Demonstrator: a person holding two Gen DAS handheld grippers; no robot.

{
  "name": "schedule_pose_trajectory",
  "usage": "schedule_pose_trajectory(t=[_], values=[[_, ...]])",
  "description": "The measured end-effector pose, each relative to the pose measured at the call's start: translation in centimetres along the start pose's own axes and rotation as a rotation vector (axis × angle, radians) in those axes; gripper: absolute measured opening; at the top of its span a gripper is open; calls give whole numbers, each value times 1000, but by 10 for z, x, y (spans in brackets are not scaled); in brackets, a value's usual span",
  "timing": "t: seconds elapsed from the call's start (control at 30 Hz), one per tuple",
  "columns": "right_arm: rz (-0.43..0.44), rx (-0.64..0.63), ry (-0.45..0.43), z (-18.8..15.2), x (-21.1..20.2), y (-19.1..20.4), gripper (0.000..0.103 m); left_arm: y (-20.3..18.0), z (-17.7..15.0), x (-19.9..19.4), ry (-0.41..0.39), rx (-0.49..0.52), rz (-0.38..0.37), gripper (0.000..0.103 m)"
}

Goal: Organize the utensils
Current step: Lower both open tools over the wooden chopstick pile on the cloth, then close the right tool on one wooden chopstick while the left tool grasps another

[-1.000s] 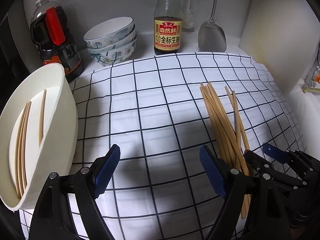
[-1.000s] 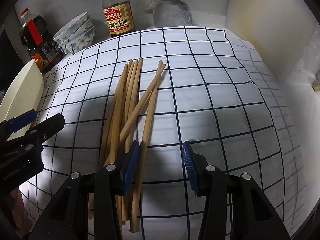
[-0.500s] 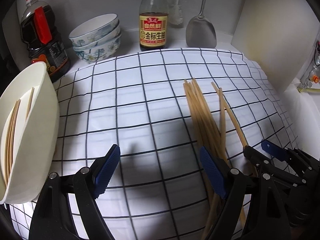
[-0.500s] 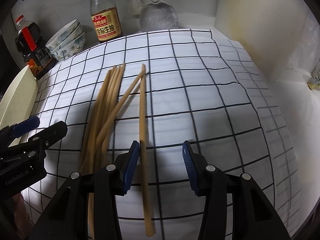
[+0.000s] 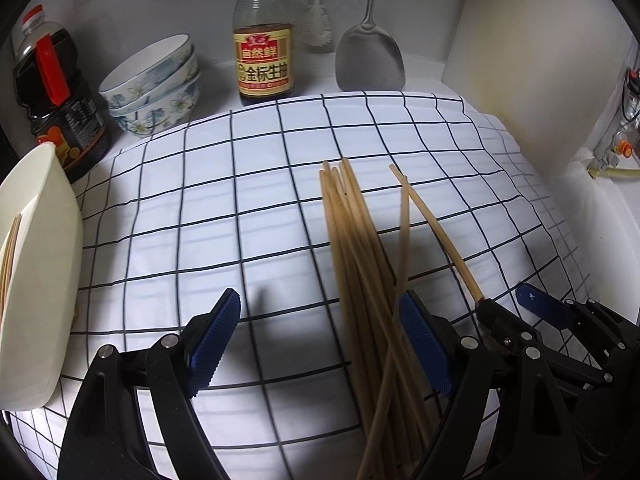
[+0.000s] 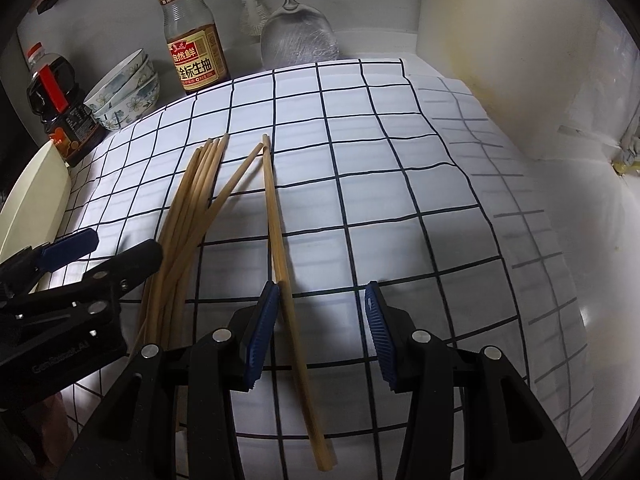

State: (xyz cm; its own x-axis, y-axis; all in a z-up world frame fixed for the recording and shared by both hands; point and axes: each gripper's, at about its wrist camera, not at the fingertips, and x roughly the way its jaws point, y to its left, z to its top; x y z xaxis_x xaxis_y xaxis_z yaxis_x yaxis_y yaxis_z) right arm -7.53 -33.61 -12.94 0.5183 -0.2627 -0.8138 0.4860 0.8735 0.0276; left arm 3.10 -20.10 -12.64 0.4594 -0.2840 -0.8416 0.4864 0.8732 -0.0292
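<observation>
A bundle of wooden chopsticks [image 5: 356, 256] lies on the checked cloth [image 5: 192, 208]; it also shows in the right wrist view [image 6: 188, 208]. One chopstick [image 6: 280, 248] lies apart to the right and runs between my right gripper's [image 6: 320, 332] open jaws, close to the left pad. My left gripper [image 5: 320, 344] is open and empty, its right pad beside the bundle. A cream holder [image 5: 36, 280] at the left edge has a few chopsticks inside.
Along the back wall stand a dark oil jug [image 5: 52, 92], stacked floral bowls [image 5: 152, 84], a soy sauce bottle [image 5: 262, 52] and a metal spatula [image 5: 368, 60]. A white wall [image 5: 520, 60] rises at the right. The cloth ends near the right counter edge [image 6: 560, 240].
Both grippers have shifted right over the cloth. One chopstick has swung away from the bundle and now lies inside the right gripper's jaws. Both grippers stay open.
</observation>
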Motion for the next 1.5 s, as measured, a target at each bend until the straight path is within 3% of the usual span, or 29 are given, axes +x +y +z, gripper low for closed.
schedule_pose_trajectory(t=[0.27,1.13,1.5], values=[[5,-2,2,2,0,-2,43,-2,-2,10,4,-6,12,82],[19,-51,-3,10,5,14,43,58,-17,5,16,-131,54,82],[12,-69,9,16,13,15,43,77,-14,3,-2,-135,120,82]])
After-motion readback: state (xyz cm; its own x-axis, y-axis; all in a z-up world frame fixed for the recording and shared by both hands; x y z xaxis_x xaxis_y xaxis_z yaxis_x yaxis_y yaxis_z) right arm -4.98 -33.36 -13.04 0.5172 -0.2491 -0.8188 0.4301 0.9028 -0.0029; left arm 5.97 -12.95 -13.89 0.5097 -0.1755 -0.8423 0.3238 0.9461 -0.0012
